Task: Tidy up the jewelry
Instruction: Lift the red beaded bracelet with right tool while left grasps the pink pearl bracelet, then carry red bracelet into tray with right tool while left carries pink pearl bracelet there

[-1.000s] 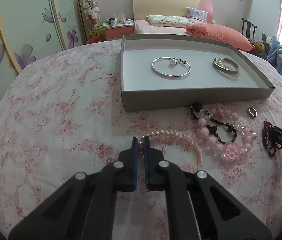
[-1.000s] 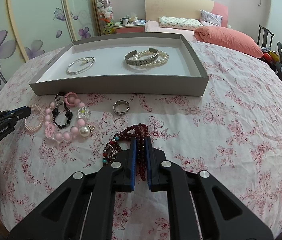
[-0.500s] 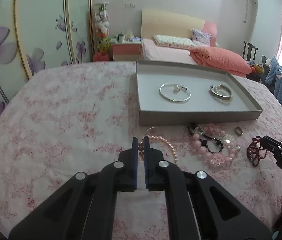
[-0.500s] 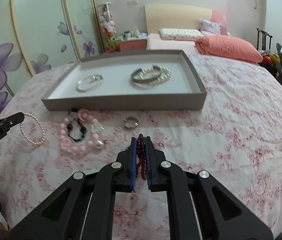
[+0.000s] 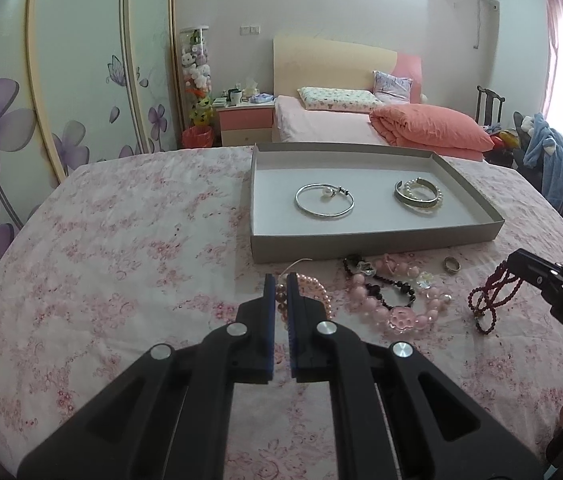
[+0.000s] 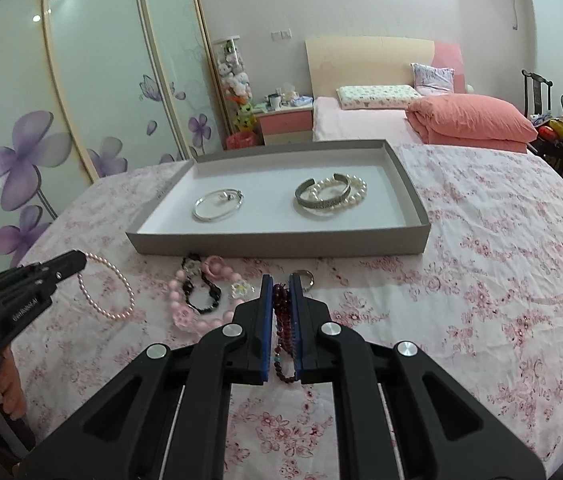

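The desk (image 5: 121, 240), under a pink floral cloth, carries a shallow grey tray (image 5: 361, 242) at twelve o'clock. Inside the tray lie a silver bangle (image 5: 324, 201) and, at its three o'clock, a metal cuff (image 6: 321, 196) touching a white pearl bracelet (image 6: 355, 192). Just in front of the tray sit a pink bead bracelet (image 5: 377, 308), a black bead bracelet (image 5: 385, 284) and a small ring (image 5: 452, 265). The left hand-held gripper (image 5: 280, 280) is clamped on a pink pearl bracelet (image 6: 107, 292), hanging clear of the cloth. The right hand-held gripper (image 6: 280, 280) is clamped on a dark red bead bracelet (image 5: 491, 300), also hanging.
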### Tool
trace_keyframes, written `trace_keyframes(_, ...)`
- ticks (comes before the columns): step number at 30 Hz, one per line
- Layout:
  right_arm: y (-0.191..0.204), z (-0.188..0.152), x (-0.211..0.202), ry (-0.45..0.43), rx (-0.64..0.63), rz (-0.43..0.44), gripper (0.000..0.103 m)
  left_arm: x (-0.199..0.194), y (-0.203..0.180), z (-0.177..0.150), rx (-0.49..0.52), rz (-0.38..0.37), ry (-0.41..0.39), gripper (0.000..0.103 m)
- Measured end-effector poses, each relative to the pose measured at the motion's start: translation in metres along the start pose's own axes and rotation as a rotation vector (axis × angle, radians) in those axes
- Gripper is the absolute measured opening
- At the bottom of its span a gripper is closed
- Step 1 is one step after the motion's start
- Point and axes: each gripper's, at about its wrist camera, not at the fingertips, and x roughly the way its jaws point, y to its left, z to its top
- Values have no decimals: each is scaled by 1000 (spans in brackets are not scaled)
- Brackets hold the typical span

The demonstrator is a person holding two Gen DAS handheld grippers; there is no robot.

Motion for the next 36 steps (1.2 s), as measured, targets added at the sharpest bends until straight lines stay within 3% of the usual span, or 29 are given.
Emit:
trace_keyframes(17,8,12,-23,-96,3,28,9,-21,-12,5,18,37,-90,6)
trace_keyframes(36,14,33,-51,-273,-26,-6,9,-37,-31,20,57,8,-174,6)
